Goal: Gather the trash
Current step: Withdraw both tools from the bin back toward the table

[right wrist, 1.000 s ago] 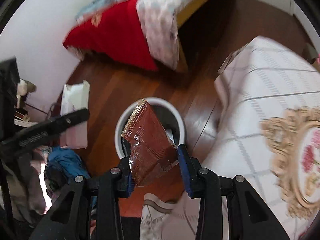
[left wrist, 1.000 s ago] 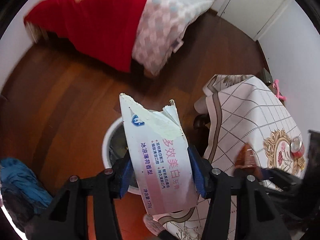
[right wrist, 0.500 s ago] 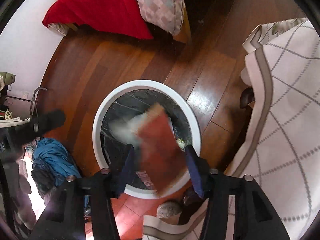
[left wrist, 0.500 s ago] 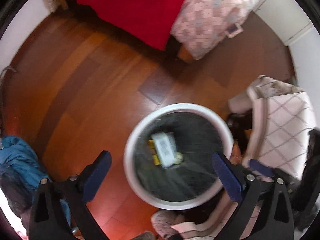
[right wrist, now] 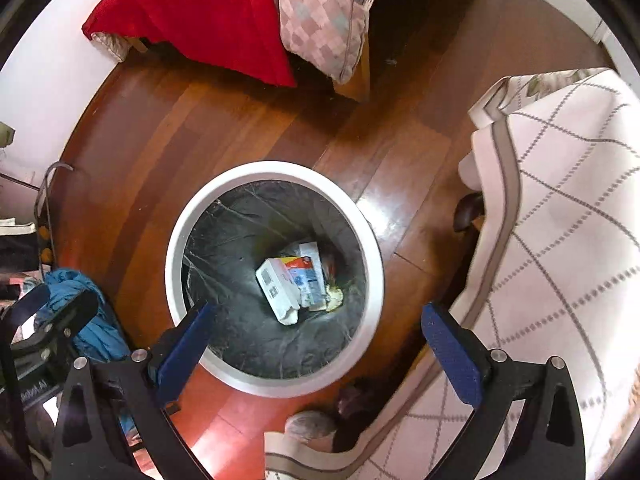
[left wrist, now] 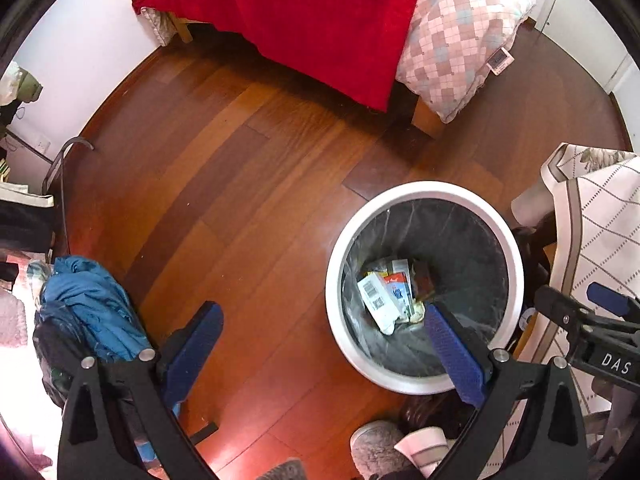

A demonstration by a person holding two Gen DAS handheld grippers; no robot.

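Observation:
A round white trash bin (left wrist: pixel 516 256) with a black liner stands on the wood floor; it also shows in the right wrist view (right wrist: pixel 172 248). Inside lie a white toothpaste box (left wrist: pixel 378 300) (right wrist: pixel 278 290), a brown wrapper (left wrist: pixel 422 276) and other scraps. My left gripper (left wrist: pixel 322 328) is open and empty, above the floor at the bin's left edge. My right gripper (right wrist: pixel 316 328) is open and empty, right above the bin's near rim. The right gripper also shows at the right of the left wrist view (left wrist: pixel 592 320).
A bed with a red blanket (left wrist: pixel 312 20) and a checked quilt (left wrist: pixel 452 40) stands at the back. A table with a checked cloth (right wrist: pixel 560 220) is at the right. Blue clothing (left wrist: pixel 88 304) lies at the left. Slippers (left wrist: pixel 376 448) lie near the bin.
Both grippers opened and tilted down over the bin. The toothpaste box and the brown wrapper dropped into it. The left gripper has since shifted left.

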